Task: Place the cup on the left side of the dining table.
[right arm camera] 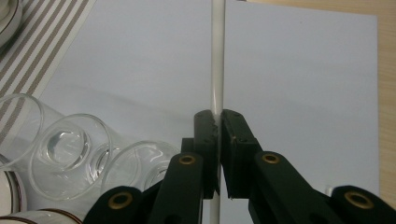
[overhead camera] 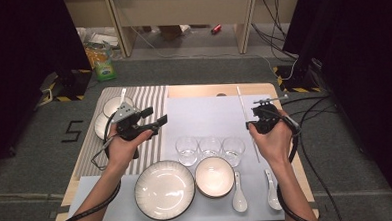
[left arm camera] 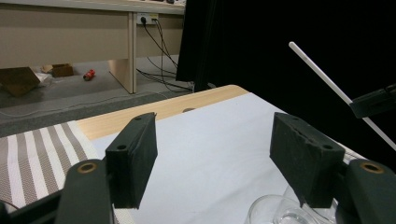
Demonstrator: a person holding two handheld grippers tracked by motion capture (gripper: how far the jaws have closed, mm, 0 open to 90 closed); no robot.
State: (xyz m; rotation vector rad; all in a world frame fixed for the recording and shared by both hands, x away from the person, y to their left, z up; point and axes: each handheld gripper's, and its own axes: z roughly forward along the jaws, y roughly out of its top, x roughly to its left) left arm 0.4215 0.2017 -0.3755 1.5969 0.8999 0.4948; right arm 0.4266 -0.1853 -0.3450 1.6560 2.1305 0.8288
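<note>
Three glasses [overhead camera: 210, 149] are standing in a row mid-table on the sheet [overhead camera: 204, 115]. A plate [overhead camera: 164, 189] and bowl [overhead camera: 214, 176] are sitting side by side nearer the person, with two spoons [overhead camera: 238, 192] lying right of the bowl. Two more dishes [overhead camera: 110, 114] are resting on the mat [overhead camera: 148, 100] at far left. A chopstick [overhead camera: 244, 111] is running along the right side.

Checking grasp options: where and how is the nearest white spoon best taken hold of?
Grip the left spoon by its narrow handle, the end toward the glasses. Come from above, fingers across the handle: it lies flat and the small bowl crowds its left side.
</note>
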